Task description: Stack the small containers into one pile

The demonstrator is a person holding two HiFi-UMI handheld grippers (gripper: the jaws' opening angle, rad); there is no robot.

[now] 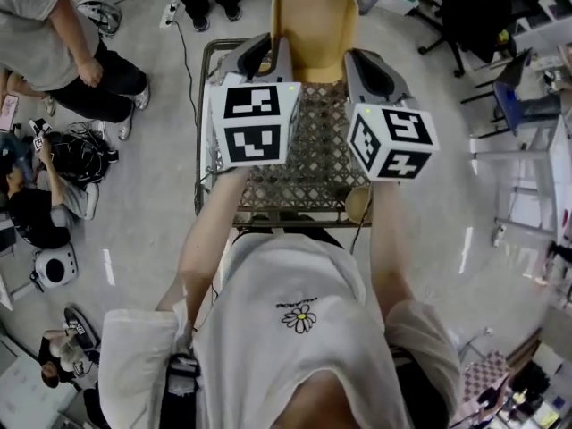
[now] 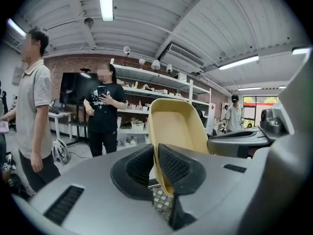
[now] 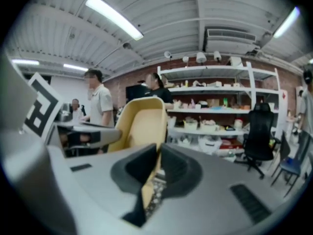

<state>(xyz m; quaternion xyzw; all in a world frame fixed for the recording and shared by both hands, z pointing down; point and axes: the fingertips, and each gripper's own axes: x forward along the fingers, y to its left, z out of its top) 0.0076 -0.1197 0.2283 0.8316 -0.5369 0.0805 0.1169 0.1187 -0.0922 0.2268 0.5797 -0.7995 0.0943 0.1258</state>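
Note:
A yellow-tan container [image 1: 315, 27] is held up on edge above a small table, its hollow side facing me. My left gripper [image 1: 279, 61] is shut on its left rim and my right gripper [image 1: 350, 61] is shut on its right rim. In the left gripper view the container [image 2: 176, 126] rises beyond the gripper [image 2: 155, 168], whose dark pads pinch its wall. The right gripper view shows the same container [image 3: 142, 124] edge-on, clamped in the gripper [image 3: 157, 168]. No other small container shows plainly.
Under the grippers stands a metal-framed table with a lattice-patterned top [image 1: 313, 164]. A round tan object [image 1: 358, 206] sits at its front right edge. People [image 1: 54, 52] and gear lie on the floor at left. An office chair [image 1: 474, 12] stands at back right.

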